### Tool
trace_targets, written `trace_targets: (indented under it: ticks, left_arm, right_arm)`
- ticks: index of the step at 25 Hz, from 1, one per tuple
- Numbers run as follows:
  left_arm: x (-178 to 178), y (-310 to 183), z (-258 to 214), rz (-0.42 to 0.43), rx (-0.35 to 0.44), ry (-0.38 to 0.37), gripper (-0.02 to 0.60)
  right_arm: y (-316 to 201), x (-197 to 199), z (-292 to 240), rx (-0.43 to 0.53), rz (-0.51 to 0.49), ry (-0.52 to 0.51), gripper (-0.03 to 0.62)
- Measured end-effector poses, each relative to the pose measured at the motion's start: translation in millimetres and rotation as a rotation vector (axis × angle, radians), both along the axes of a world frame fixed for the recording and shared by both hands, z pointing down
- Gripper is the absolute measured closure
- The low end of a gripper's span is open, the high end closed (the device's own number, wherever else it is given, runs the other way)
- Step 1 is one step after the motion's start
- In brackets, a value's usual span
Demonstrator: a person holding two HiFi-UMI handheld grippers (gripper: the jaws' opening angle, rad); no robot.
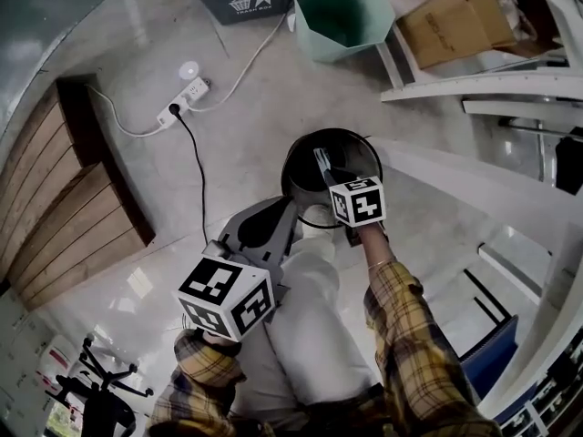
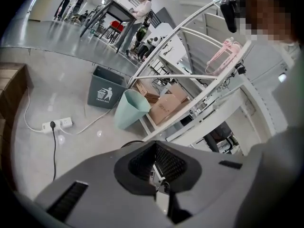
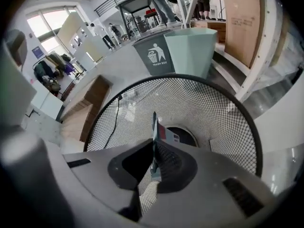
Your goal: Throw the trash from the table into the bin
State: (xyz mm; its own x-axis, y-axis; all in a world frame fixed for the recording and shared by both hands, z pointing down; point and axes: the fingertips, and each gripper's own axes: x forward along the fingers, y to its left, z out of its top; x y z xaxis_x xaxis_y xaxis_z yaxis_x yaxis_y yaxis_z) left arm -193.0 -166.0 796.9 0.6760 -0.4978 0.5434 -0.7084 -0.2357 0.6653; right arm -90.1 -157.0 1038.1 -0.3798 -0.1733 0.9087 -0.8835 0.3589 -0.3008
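Polished grey floor [image 1: 246, 126], black mesh bin [image 3: 213, 113] directly under right gripper [image 3: 153, 167], which pinches flat wrapper [image 3: 154, 137] edge-on above bin mouth. Second tool, left gripper [image 2: 160, 182]: pressed together, seemingly on pale scrap [image 2: 156, 174]. Risk: light wrapper clinging to pad or drifting past rim on release. Nearby: white rack [image 1: 474, 89] close at right; power strip [image 1: 187, 98], green bin [image 1: 339, 51] well clear

I count three bins on the floor [image 1: 246, 135]: one black mesh bin [image 3: 213, 108], one mint-green bin [image 1: 339, 42] and one dark grey bin [image 1: 239, 3]. There are two grippers, the left gripper [image 2: 159, 175] and the right gripper [image 3: 153, 153], and one flat piece of trash [image 3: 155, 127] is between the fingers [image 3: 175, 160] of the right one. I see also one power strip [image 1: 185, 98] and at least two cardboard boxes [image 1: 446, 21].
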Motion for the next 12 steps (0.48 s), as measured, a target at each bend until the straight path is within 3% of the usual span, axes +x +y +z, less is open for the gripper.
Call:
trace_targets:
  ticks: [5, 12]
  left_arm:
    - [3.5, -2.4, 9.7, 0.014, -0.003, 0.001, 0.574]
    - [-4.4, 10.2, -13.1, -0.001, -0.039, 0.007, 0.574]
  right_arm:
    - [-1.6, 5.3, 24.0, -0.059, 0.082, 0.007, 0.586]
    - [-0.2, 3.4, -7.8, -0.052, 0.122, -0.005, 0.585]
